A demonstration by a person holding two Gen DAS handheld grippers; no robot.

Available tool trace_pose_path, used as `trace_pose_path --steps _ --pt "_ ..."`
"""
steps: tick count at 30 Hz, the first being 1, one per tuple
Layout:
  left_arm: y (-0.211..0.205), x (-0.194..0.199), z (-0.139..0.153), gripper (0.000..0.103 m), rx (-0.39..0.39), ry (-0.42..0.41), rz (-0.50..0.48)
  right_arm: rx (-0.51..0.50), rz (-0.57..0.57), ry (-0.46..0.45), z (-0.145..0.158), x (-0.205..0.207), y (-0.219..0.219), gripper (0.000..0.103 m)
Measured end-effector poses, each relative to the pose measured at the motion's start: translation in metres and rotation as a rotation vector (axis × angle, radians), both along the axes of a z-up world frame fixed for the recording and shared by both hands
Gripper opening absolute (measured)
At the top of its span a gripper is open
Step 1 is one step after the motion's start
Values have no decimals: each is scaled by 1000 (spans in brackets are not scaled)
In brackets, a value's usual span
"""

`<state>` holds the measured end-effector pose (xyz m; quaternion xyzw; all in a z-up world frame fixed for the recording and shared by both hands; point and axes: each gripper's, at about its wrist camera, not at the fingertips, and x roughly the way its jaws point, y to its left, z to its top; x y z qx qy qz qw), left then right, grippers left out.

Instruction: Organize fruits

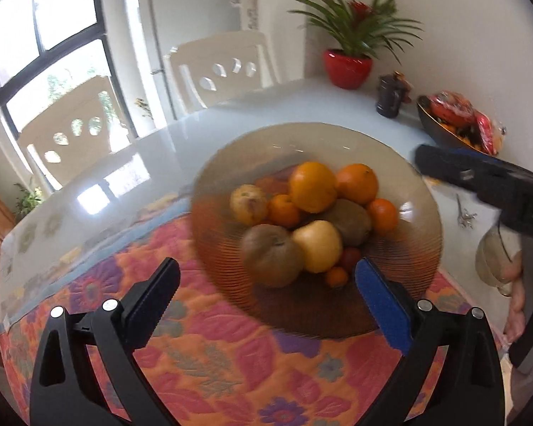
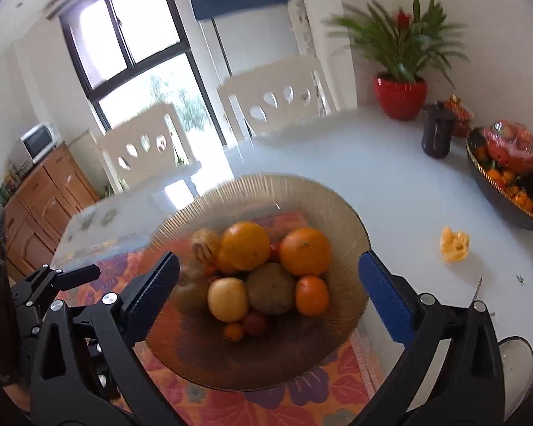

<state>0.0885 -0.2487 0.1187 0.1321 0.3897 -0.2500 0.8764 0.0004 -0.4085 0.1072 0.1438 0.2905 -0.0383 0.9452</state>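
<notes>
On the far left of the right wrist view stands a wooden cabinet (image 2: 49,191) with a white microwave (image 2: 39,142) on top, and beside it two white chairs (image 2: 149,145) are drawn up to the round white table (image 2: 337,149). A floral mat (image 1: 202,348) covers the near part of the table. Upon it sits a ribbed glass dish (image 2: 259,358) heaped with the fruits (image 2: 266,269): two large oranges, smaller mandarins, brownish kiwis, a pale yellow apple and small red ones. Nothing lies between the grippers and the dish.

Further right, a piece of yellow peel (image 2: 454,243) lies on the bare table. Along the wall stand a plant in a red pot (image 2: 400,96), a dark jar (image 2: 437,131) and a dark bowl (image 2: 497,191) filled with more fruit and red packets.

The left gripper (image 1: 266,284) hangs over the near rim of the dish, its jaws spread wide and holding nothing. The right gripper (image 2: 268,284) also stands wide apart and empty, framing the dish on both sides; in the left wrist view it shows at the right edge with a hand (image 1: 522,294) around its handle.
</notes>
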Motion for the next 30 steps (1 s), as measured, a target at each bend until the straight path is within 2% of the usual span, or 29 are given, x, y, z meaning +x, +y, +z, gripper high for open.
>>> trace_pose_path --steps 2,6,11,15,17,20,23,26,28,30 --pt "12 1 3 98 4 -19 13 -9 2 -46 10 -5 6 100" --pt "40 5 13 98 -1 -39 48 -14 16 -43 23 -3 18 100" --pt "67 2 7 98 -9 -76 64 -59 33 -26 14 -12 44 100" --pt "77 -1 -16 98 -44 -47 54 -86 13 -19 -10 -28 64 100" --pt "82 0 -32 98 -96 -9 51 -90 -11 -21 -23 -38 70 100" --pt "83 -1 -55 98 -126 19 54 -123 -41 -19 -48 -54 85 100" --pt "77 -6 -74 98 -89 -12 45 -140 -58 -18 -69 -64 97 100" --pt "75 -17 -86 98 -63 -86 23 -129 -64 -30 -89 -69 103 100" --pt "74 -19 -93 98 -60 -85 10 -152 -68 9 -107 -62 109 100" --pt "73 -16 -96 98 -71 -48 -5 -166 -89 111 -120 -46 112 100"
